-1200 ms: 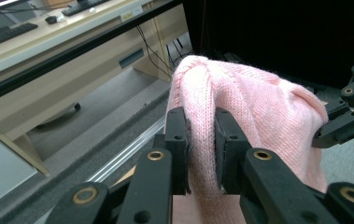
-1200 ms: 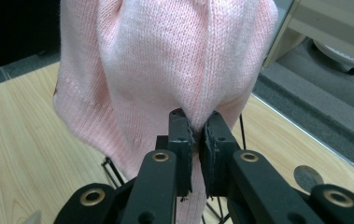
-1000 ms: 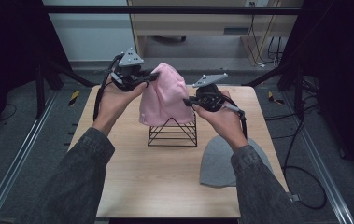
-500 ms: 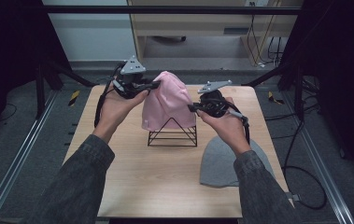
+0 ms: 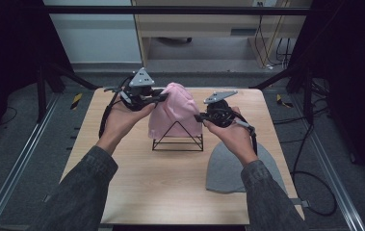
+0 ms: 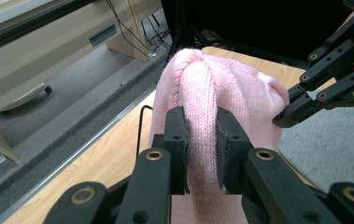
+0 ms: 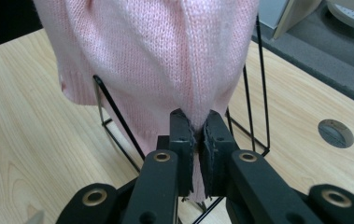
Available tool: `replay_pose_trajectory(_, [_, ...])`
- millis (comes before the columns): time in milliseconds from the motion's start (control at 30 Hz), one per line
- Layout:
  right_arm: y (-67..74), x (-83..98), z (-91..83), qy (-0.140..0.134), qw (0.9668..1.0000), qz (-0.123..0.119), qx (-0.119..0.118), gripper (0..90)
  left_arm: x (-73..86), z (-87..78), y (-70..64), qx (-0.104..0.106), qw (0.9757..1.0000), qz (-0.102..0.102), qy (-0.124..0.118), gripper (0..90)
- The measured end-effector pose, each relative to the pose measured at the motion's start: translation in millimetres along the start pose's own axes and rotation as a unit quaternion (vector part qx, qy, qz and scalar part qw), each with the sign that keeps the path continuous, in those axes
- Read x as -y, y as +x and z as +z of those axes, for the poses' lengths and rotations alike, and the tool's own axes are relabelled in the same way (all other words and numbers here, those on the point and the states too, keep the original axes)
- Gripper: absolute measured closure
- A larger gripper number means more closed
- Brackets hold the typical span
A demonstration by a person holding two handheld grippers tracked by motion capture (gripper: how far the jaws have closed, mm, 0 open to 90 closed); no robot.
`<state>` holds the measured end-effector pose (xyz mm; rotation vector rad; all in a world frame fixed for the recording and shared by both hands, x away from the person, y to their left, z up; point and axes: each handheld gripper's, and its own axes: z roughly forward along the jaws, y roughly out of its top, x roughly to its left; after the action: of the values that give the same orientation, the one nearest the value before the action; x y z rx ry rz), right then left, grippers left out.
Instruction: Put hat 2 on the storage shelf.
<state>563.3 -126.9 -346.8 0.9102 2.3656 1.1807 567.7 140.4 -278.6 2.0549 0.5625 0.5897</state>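
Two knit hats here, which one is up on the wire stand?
The pink hat, draped over the black wire stand and pinched by both hand-held grippers. The grey hat lies flat on the table.

pink hat [image 6: 221, 93]: soft ribbed knit cloth, matt. stand [image 5: 177, 139]: thin black wire, smooth. table [image 5: 170, 183]: pale wood-grain top, smooth, low sheen. grey hat [image 5: 228, 168]: matt knit cloth. left gripper [image 6: 201, 140] jaws: black matt plastic, brass-look rivets.

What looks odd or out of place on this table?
The grey hat lies flat at the table's near right edge, its rim overhanging. The pink hat sits lopsided on the wire stand, pinched by both grippers.
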Motion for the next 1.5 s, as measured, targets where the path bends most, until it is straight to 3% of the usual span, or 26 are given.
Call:
replay_pose_trajectory(500, [1.5,16.4,10.8,0.023,0.9997,-0.002,0.002,84.5,19.8,15.6,-1.8,0.006,0.9996,-0.005,0.026,76.6])
replay_pose_trajectory(1067, [0.1,32.8,22.6,0.046,0.9989,0.002,0.005,84.4,32.6,25.7,-10.7,0.023,0.9991,-0.004,0.036,75.8])
replay_pose_trajectory(1500, [0.7,44.6,30.8,0.062,0.998,0.005,0.003,84.2,45.6,30.5,-15.5,0.033,0.9987,-0.018,0.034,75.7])
